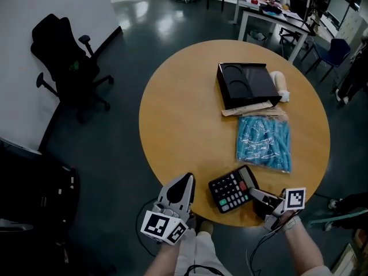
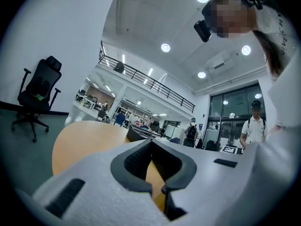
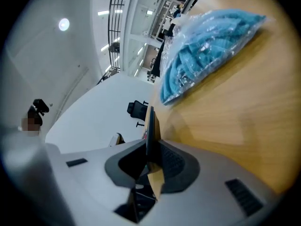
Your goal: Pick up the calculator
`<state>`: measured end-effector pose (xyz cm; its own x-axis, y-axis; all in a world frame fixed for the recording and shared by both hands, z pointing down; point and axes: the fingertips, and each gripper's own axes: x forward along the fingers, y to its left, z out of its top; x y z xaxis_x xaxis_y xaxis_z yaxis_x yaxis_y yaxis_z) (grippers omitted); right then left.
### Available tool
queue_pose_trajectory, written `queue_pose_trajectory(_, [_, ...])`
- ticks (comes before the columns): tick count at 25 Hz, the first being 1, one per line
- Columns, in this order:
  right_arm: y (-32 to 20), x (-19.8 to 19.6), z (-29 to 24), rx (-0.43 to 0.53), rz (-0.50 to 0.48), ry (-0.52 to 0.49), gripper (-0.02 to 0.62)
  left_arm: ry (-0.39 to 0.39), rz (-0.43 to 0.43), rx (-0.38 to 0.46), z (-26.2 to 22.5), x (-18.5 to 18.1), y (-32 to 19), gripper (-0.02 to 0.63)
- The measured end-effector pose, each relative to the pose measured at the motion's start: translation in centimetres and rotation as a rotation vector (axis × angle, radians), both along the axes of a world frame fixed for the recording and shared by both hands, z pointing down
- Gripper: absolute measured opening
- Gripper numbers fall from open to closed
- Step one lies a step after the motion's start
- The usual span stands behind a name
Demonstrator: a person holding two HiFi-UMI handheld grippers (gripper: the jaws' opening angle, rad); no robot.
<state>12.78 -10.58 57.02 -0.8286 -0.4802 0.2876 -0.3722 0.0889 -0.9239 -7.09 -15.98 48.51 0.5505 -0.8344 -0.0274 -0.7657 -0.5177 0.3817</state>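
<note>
The black calculator (image 1: 232,189), with grey keys and a red one, is at the round wooden table's (image 1: 178,125) near edge. My right gripper (image 1: 253,192) is shut on its right end. In the right gripper view the calculator (image 3: 150,126) shows as a thin dark edge pinched between the pads of that gripper (image 3: 150,145). Whether it is off the tabletop I cannot tell. My left gripper (image 1: 187,180) hangs just off the table's near rim, left of the calculator, shut and empty; its tips (image 2: 152,142) meet with only the table (image 2: 84,140) beyond them.
A bag of blue pieces (image 1: 264,142) (image 3: 207,51) lies beyond the calculator. Farther back sit a black tray (image 1: 246,84), a brown paper strip (image 1: 247,109) and a white roll (image 1: 282,85). A black office chair (image 1: 66,62) stands on the floor at the left.
</note>
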Motion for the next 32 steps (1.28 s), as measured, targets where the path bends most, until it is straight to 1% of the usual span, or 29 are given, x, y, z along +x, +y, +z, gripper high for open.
queue_pose_trajectory(3, [0.0,1.0,-2.3,0.027,0.16,-0.031,0.063,0.0,0.004,0.0,-1.2,-0.1,-0.2,0.008])
queue_pose_trajectory(6, [0.2,2.3,-4.9,0.05,0.34,-0.071,0.063,0.002,0.041,0.013,-2.6,0.8,-0.3,0.008])
queue_pose_trajectory(8, [0.7,2.6,-6.9,0.081,0.409,-0.09,0.063,0.002,0.073,0.024,-3.5,1.6,-0.2,0.008])
queue_pose_trajectory(12, [1.9,3.0,-10.1,0.158,0.469,-0.049,0.063,0.004,0.118,0.049,-5.7,2.5,-0.2,0.008])
queue_pose_trajectory(15, [2.2,3.4,-11.6,0.193,0.509,-0.057,0.063,0.004,0.138,0.053,-6.8,3.0,0.2,0.008])
queue_pose_trajectory(19, [2.5,3.5,-13.3,0.207,0.558,-0.09,0.063,0.008,0.124,0.041,-7.9,2.8,0.8,0.008])
queue_pose_trajectory(22, [3.5,3.4,-14.5,0.188,0.608,-0.113,0.063,-0.003,0.141,0.044,-8.1,3.0,1.5,0.008])
queue_pose_trajectory(24, [4.4,3.7,-15.8,0.183,0.645,-0.13,0.063,-0.012,0.168,0.068,-9.1,3.8,1.8,0.008])
queue_pose_trajectory(26, [4.5,4.3,-17.3,0.208,0.662,-0.139,0.063,-0.029,0.193,0.112,-10.6,4.9,1.6,0.008])
queue_pose_trajectory(29, [3.8,4.5,-18.6,0.261,0.651,-0.15,0.063,-0.055,0.214,0.181,-12.1,6.1,0.9,0.008])
queue_pose_trajectory(32, [3.4,4.4,-19.1,0.283,0.649,-0.165,0.063,-0.051,0.227,0.224,-13.3,6.8,0.4,0.008])
